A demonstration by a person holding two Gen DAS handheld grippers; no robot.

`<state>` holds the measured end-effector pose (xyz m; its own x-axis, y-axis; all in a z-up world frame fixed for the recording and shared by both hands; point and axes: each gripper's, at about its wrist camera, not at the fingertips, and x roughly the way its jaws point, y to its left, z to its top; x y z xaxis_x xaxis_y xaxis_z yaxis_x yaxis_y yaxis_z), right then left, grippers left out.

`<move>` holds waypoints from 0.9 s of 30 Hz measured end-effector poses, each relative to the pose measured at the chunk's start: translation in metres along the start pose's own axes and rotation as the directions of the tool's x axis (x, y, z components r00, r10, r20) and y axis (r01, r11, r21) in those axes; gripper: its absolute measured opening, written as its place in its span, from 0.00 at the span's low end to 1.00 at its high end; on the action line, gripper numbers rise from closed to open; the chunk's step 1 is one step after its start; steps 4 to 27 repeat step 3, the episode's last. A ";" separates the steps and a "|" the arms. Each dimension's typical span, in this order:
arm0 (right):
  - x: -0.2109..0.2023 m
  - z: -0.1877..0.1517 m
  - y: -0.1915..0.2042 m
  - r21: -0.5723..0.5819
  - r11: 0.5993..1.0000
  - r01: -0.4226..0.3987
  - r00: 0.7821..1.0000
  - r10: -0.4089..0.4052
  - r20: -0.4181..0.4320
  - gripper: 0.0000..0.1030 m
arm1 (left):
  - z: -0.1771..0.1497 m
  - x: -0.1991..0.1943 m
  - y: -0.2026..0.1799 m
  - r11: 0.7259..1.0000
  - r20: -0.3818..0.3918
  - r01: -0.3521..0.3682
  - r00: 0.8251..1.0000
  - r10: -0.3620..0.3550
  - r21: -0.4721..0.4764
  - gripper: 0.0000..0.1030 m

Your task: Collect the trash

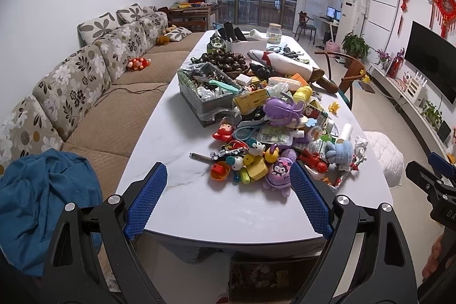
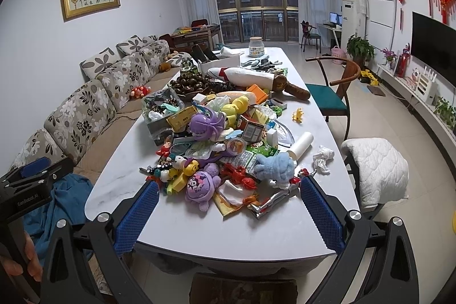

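A heap of toys and trash (image 1: 273,133) (image 2: 225,150) covers the middle of a long white table (image 1: 182,190) (image 2: 199,224). It holds a crumpled white tissue (image 2: 323,157), a white roll (image 2: 300,146), wrappers and small cartons (image 2: 252,131). A foil-lined box of trash (image 1: 205,93) (image 2: 161,111) sits at the heap's left. My left gripper (image 1: 228,170) is open and empty above the table's near end. My right gripper (image 2: 229,187) is open and empty, just short of the heap, and its side shows in the left wrist view (image 1: 430,178).
A floral sofa (image 1: 85,93) runs along the table's left, with a blue cloth (image 1: 48,198) on its near end. A wooden chair (image 2: 333,93) and a padded stool (image 2: 376,167) stand on the right. A TV cabinet (image 2: 421,93) lines the right wall.
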<state>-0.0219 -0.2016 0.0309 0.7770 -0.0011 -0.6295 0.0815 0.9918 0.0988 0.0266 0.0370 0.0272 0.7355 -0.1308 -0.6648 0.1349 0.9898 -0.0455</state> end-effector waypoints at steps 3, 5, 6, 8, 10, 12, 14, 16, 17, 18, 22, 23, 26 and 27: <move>-0.001 0.000 0.000 0.001 1.000 0.000 1.000 0.000 0.001 0.95 | 0.000 -0.001 0.001 1.000 0.001 -0.003 1.000 0.003 0.010 0.83; -0.001 0.000 0.000 0.001 1.000 0.000 1.000 0.000 0.001 0.95 | 0.000 -0.001 0.001 1.000 0.001 -0.003 1.000 0.003 0.010 0.83; -0.001 0.000 0.000 0.001 1.000 0.000 1.000 0.000 0.001 0.95 | 0.000 -0.001 0.001 1.000 0.001 -0.003 1.000 0.003 0.010 0.83; -0.001 0.000 0.000 0.001 1.000 0.000 1.000 0.000 0.001 0.95 | 0.000 -0.001 0.001 1.000 0.001 -0.003 1.000 0.003 0.010 0.83; -0.001 0.000 0.000 0.001 1.000 0.000 1.000 0.000 0.001 0.95 | 0.000 -0.001 0.001 1.000 0.001 -0.003 1.000 0.003 0.010 0.83; -0.001 0.000 0.000 0.001 1.000 0.000 1.000 0.000 0.001 0.95 | 0.000 -0.001 0.001 1.000 0.001 -0.003 1.000 0.003 0.010 0.83; -0.001 0.000 0.000 0.001 1.000 0.000 1.000 0.000 0.001 0.95 | 0.000 -0.001 0.001 1.000 0.001 -0.003 1.000 0.003 0.010 0.83; -0.001 0.000 0.000 0.001 1.000 0.000 1.000 0.000 0.001 0.95 | 0.000 -0.001 0.001 1.000 0.001 -0.003 1.000 0.003 0.010 0.83; -0.001 0.000 0.000 0.001 1.000 0.000 1.000 0.000 0.001 0.95 | 0.000 -0.001 0.001 1.000 0.001 -0.003 1.000 0.003 0.010 0.83; -0.001 0.000 0.000 0.001 1.000 0.000 1.000 0.000 0.001 0.95 | 0.000 -0.001 0.001 1.000 0.001 -0.003 1.000 0.003 0.010 0.83; -0.001 0.000 0.000 0.001 1.000 0.000 1.000 0.000 0.001 0.95 | 0.000 -0.001 0.001 1.000 0.001 -0.003 1.000 0.003 0.010 0.83; -0.001 0.000 0.000 0.001 1.000 0.000 1.000 0.000 0.001 0.95 | 0.000 -0.001 0.001 1.000 0.001 -0.003 1.000 0.003 0.010 0.83; -0.001 0.000 0.000 0.001 1.000 0.000 1.000 0.000 0.001 0.95 | 0.000 -0.001 0.001 1.000 0.001 -0.003 1.000 0.003 0.010 0.83; -0.001 0.000 0.000 0.001 1.000 0.000 1.000 0.000 0.001 0.95 | 0.000 -0.001 0.001 1.000 0.001 -0.003 1.000 0.003 0.010 0.83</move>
